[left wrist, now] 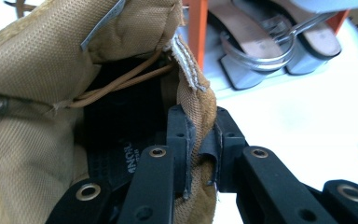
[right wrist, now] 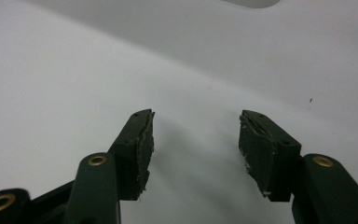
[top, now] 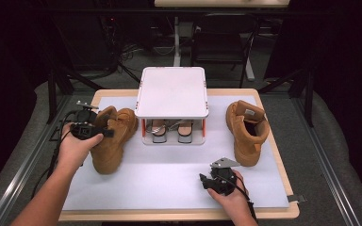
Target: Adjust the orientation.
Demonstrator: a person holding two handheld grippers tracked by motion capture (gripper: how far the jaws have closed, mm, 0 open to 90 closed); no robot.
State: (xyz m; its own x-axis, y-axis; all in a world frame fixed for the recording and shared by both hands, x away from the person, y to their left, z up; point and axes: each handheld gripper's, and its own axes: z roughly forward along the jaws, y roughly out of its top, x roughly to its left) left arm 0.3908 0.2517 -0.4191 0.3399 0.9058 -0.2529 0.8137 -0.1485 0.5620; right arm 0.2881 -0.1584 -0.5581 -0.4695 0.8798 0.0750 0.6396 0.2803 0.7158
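- Boot [left wrist: 37, 70] on the left side of the table [top: 169, 188]: left gripper [left wrist: 200, 140] has its jaws clamped on the collar edge only, a thin fold of tan suede and padding. Sole looks to be on the table in the high view, boot just left of the small shoe rack [top: 172, 92].
- Bite is shallow, so I'd expect the collar to slide out through the pads if the boot gets lifted or dragged by that fold alone. The boot looks heavy against a soft pinch.
- Collar is floppy. Any lift will likely let the boot swing and hang toe-down, so placement would be hard to control.
- Lace [left wrist: 121, 84] runs loose across the opening close to the jaws. It could snag on a jaw or get dragged along.
- Rack is near. Swinging the boot right could knock its orange post [left wrist: 197, 28] or the sandals [left wrist: 261, 42] on the lower shelf.
- Right gripper [right wrist: 196, 149] rests low at the near edge of the table, jaws apart with nothing between them and bare white surface under them. It's well apart from the boot, so there's no second support if the grip slips.
- Second boot [top: 247, 129] sits right of the rack, untouched. No risk there for now.
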